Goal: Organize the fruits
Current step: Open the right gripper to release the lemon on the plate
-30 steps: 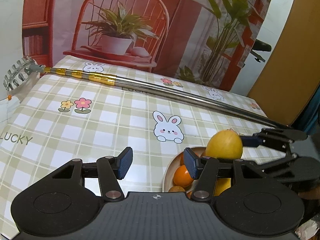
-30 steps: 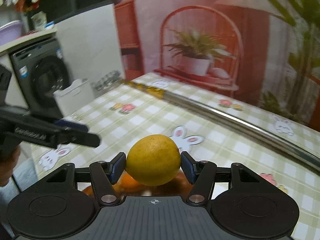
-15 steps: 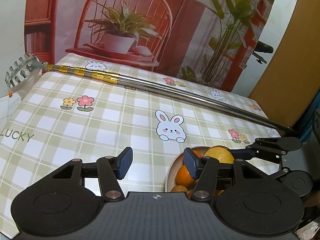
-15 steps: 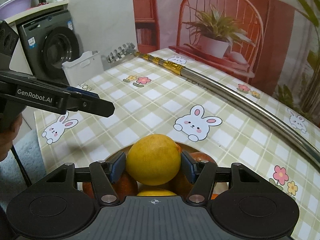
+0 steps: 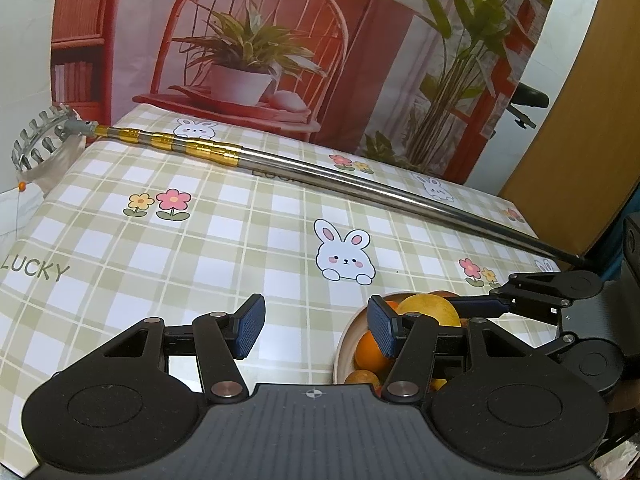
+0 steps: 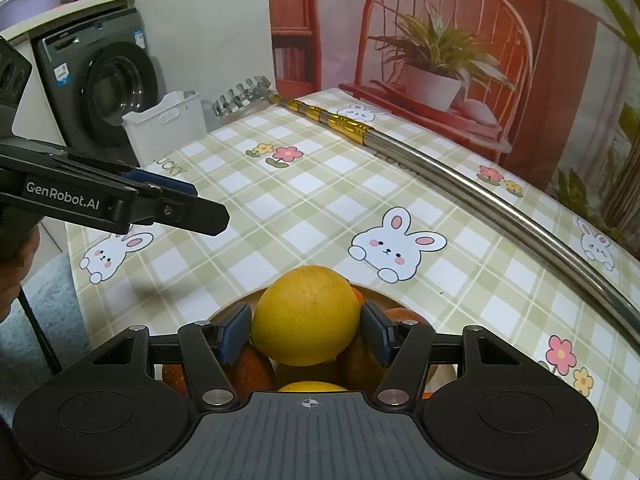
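1. Right gripper (image 6: 306, 336): pads clenched on both sides of yellow citrus (image 6: 306, 314).
2. Citrus sits directly above the fruit pile in the bowl (image 5: 340, 354); the drop is straight down.
3. Left gripper (image 5: 314, 330): jaws apart, empty, beside the bowl; right is nearer.

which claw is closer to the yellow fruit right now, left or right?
Right. The right claw is shut on the yellow fruit, holding it over the fruit bowl. The left claw stands open and empty beside the bowl, clear of the fruit.
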Available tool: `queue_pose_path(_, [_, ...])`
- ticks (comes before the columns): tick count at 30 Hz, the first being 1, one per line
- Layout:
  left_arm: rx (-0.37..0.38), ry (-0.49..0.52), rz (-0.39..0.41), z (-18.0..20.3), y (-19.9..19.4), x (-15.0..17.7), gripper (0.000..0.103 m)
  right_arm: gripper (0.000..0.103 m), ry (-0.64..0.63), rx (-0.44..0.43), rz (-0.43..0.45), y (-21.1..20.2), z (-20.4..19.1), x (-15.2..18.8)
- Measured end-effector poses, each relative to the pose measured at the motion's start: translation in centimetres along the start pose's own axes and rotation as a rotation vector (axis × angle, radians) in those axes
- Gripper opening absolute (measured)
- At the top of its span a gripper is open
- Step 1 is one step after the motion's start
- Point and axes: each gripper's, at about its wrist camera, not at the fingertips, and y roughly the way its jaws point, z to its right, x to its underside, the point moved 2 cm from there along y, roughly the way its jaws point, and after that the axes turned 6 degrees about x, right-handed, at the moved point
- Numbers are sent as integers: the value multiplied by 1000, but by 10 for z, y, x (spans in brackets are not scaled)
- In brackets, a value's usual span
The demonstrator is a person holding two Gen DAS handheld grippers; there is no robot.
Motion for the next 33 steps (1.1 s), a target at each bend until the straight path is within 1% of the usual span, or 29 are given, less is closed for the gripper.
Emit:
queue_pose_path(15, [-2, -3, 0, -1, -1, 0, 60, 56, 7, 1, -2, 1, -1, 0])
queue_pose_path(19, [-9, 10, 6, 3, -5, -3, 60, 57, 28, 2, 1, -2, 1, 0])
queue_pose_path(23, [-18, 29, 21, 10, -12, -7, 64, 57, 79, 1, 34, -13, 9, -3])
queue_pose_path(27, [-20, 56, 38, 20, -20, -15, 67, 58, 134, 27, 80, -31, 20, -3])
queue_pose_path(29, [-20, 73, 48, 26, -24, -19, 71, 64, 165, 44, 103, -40, 27, -4])
queue_pose_path(31, [-18, 96, 59, 33, -29, -25, 74, 67, 194, 71, 137, -54, 33, -4])
queue_pose_path(33, [-13, 122, 76, 41, -35, -31, 79, 72, 233, 96, 170, -69, 41, -3])
